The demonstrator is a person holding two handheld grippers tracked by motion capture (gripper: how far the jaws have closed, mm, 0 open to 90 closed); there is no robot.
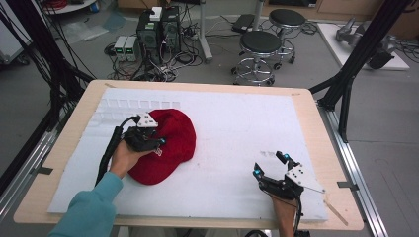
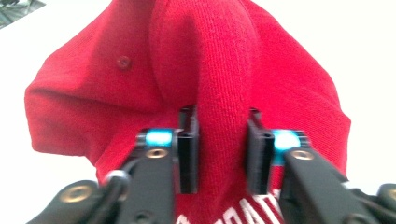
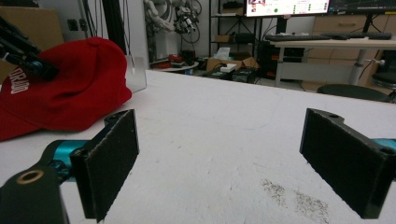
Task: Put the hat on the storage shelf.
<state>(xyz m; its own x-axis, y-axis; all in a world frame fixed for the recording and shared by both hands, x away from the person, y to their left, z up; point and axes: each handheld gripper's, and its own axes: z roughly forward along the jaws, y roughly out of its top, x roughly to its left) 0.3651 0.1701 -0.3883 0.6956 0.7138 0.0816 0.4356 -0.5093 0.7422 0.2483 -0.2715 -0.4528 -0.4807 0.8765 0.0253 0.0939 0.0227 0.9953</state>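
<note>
A red cap [image 1: 170,143] with white lettering lies on the white mat [image 1: 237,123], left of centre. My left gripper [image 1: 153,143] sits on the cap's near-left side. In the left gripper view its jaws [image 2: 220,121] are shut on a raised fold of the cap's red fabric [image 2: 219,60], with both pads pressed into it. My right gripper [image 1: 269,165] rests low over the mat at the front right, open, with nothing between its pads [image 3: 224,154]. From there the cap [image 3: 79,88] shows far off to the left.
The mat covers a wooden table [image 1: 74,128] flanked by black frame posts [image 1: 346,74]. Behind the far edge stand two stools [image 1: 259,47] and computer boxes with cables [image 1: 158,29]. A faint dark smudge [image 3: 294,196] marks the mat near my right gripper.
</note>
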